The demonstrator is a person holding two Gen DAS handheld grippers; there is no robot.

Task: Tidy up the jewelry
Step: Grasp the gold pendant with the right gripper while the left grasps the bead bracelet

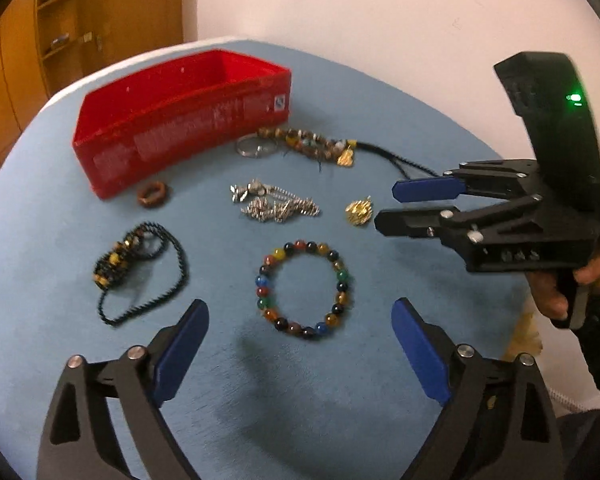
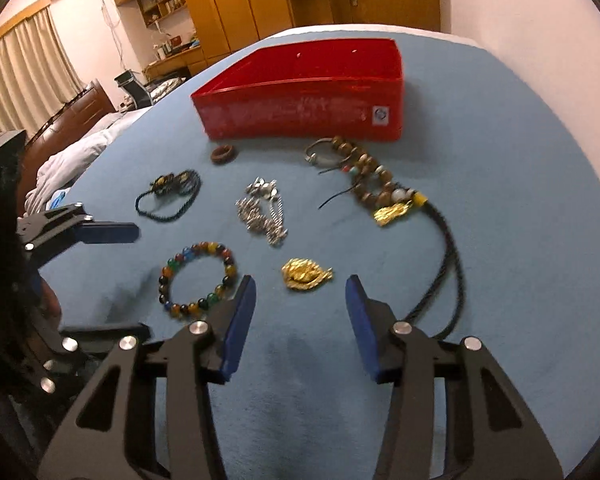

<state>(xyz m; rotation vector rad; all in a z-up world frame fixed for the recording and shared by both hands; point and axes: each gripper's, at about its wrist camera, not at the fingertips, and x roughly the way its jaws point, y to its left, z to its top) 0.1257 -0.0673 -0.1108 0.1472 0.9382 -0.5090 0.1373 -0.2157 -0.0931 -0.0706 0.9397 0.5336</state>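
At the lower centre of both views, the left tool [image 1: 300,322] and right tool [image 2: 300,300] are seen open and empty above the blue tabletop [image 1: 340,400], where the beaded bracelet [image 1: 303,289], judged light, hard and roll-prone, is best pinched across its bead ring.

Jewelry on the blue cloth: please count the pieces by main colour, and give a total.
Multicolour: 1, the bead bracelet
Silver: 1, the chain pile
Gold: 1, the pendant
Brown: 2, the small ring and the bead necklace
Black and yellow: 1, the cord bracelet
Total: 6, none in the red box as far as visible
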